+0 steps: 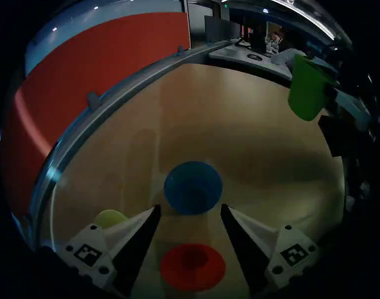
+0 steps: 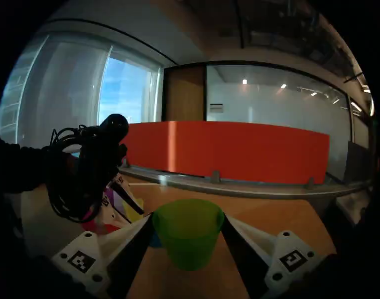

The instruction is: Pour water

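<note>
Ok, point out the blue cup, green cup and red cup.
blue cup (image 1: 192, 188), left gripper view, inside bottom.
green cup (image 2: 188, 239), right gripper view, front wall.
red cup (image 1: 192, 266), left gripper view, middle.

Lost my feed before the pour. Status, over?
Right gripper shut on green cup, in the air. Left gripper open, facing blue cup. No obstruction seen.

Free room: bare tabletop (image 1: 229, 119) beyond blue cup (image 1: 192, 188).
Low obstacles: red cup (image 1: 192, 266), yellow cup (image 1: 110, 218).
Raised obstacle: green cup (image 1: 307, 89), right.
Boundary: red partition (image 1: 105, 65).
</note>
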